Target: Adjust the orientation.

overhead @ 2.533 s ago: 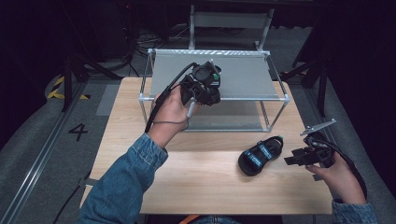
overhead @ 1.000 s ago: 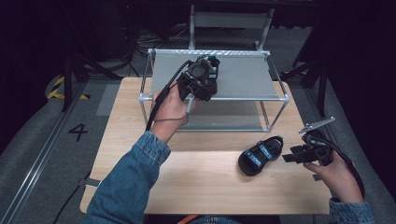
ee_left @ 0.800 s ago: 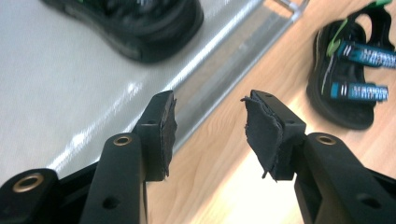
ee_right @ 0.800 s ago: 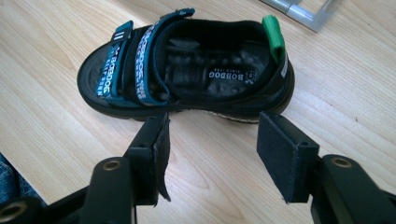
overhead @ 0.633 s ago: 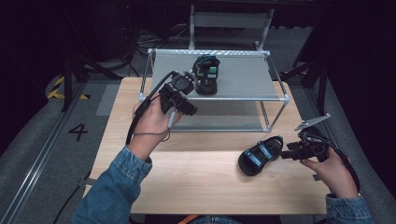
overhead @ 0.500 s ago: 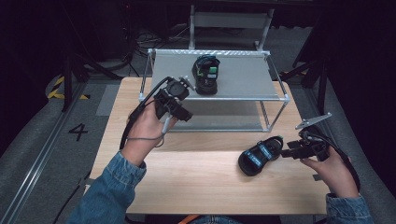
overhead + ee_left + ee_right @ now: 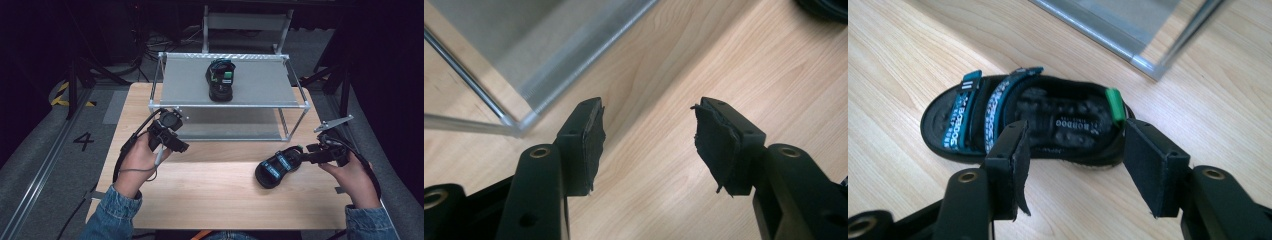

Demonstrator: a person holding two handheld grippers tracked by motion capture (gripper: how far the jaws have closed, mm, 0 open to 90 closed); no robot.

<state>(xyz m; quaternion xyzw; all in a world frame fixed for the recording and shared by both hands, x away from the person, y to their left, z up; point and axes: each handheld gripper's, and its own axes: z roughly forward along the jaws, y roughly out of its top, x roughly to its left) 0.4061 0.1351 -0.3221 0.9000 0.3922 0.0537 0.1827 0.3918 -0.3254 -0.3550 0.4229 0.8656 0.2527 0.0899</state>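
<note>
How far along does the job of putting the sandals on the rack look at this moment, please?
One sandal already sits on the rack. The left gripper is open and empty over the table. The right gripper is open around the second sandal, not yet gripped or lifted.

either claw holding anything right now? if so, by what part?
Nothing is held. The left claw is open over bare table. The right claw is open at the heel end of the sandal on the table, not closed on it.
</note>
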